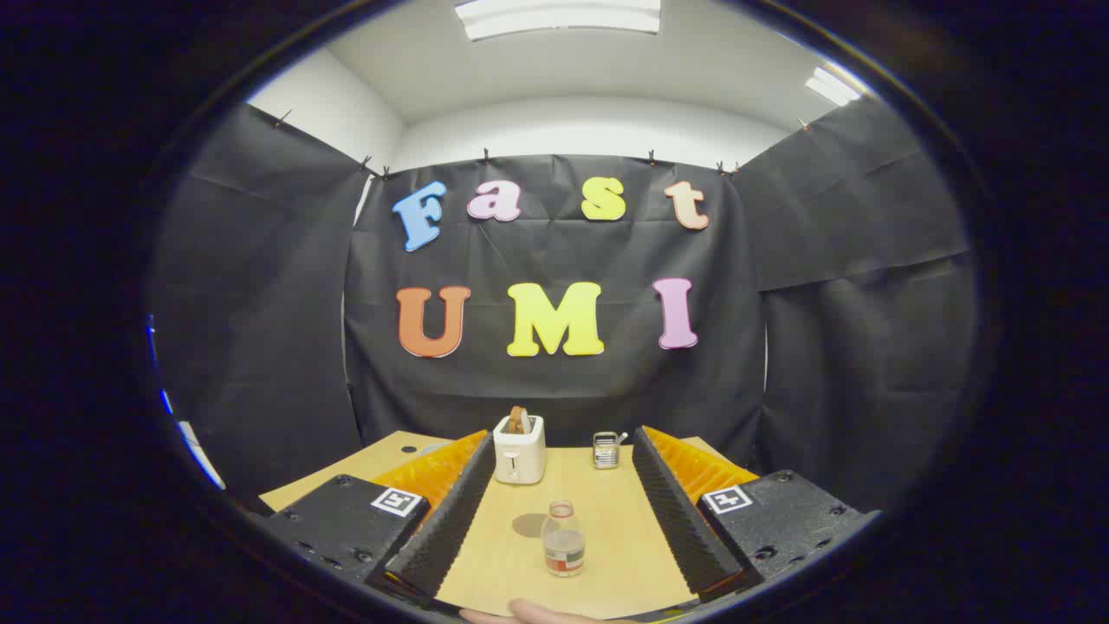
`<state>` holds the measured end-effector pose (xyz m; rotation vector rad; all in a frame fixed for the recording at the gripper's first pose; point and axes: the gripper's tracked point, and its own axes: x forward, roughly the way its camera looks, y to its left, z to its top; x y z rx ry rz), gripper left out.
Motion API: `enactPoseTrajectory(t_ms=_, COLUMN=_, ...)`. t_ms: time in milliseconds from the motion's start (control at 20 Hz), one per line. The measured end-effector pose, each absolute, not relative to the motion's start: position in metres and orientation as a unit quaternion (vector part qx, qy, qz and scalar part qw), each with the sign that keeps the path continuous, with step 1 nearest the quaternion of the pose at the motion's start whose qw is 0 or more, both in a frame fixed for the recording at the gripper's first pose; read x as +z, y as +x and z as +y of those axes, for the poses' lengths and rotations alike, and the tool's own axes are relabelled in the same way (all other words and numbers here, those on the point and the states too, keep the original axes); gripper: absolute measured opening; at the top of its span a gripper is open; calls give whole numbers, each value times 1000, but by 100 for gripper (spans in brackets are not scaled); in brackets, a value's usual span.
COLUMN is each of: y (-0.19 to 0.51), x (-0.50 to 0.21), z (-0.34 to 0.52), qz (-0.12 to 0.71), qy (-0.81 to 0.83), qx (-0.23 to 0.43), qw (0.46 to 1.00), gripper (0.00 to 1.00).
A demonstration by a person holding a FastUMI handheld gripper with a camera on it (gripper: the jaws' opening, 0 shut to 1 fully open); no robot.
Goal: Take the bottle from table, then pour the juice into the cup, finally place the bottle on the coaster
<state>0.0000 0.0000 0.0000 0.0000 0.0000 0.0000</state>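
Since the tool (563, 494) is held wide open with nothing gripped, the bottle (563, 539) gets seen upright on the counter (606, 555) between the fingers, untouched. It should probably be straddled low on the body and squeezed evenly. A round coaster (529, 524) sits just beside it, a toaster (519, 448) beyond.

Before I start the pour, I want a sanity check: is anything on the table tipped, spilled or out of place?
Nothing stands out. The bottle stands upright between the open tongs, untouched, with no spill on the table. The coaster lies flat beside it. Beyond, the toaster and a small metal holder stand upright.
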Motion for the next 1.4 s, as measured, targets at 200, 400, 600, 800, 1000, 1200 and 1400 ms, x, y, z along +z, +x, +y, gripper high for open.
enactPoseTrajectory(t_ms=200, y=-5, x=6, z=-2, qz=-18, qy=-7, qx=7, qw=1000, gripper=100)
enactPoseTrajectory(t_ms=400, y=-9, x=7, z=-3, qz=-19, qy=-7, qx=6, qw=1000, gripper=100)
enactPoseTrajectory(t_ms=600, y=-11, x=4, z=-2, qz=-14, qy=-9, qx=3, qw=1000, gripper=100)
enactPoseTrajectory(t_ms=800, y=-12, x=6, z=4, qz=-19, qy=-19, qx=8, qw=1000, gripper=100)
enactPoseTrajectory(t_ms=1000, y=-15, x=7, z=6, qz=-22, qy=-21, qx=12, qw=999, gripper=100)
enactPoseTrajectory(t_ms=1200, y=-9, x=9, z=7, qz=-21, qy=-21, qx=13, qw=999, gripper=100)
enactPoseTrajectory(t_ms=1400, y=-1, x=7, z=7, qz=-20, qy=-20, qx=14, qw=1000, gripper=100)
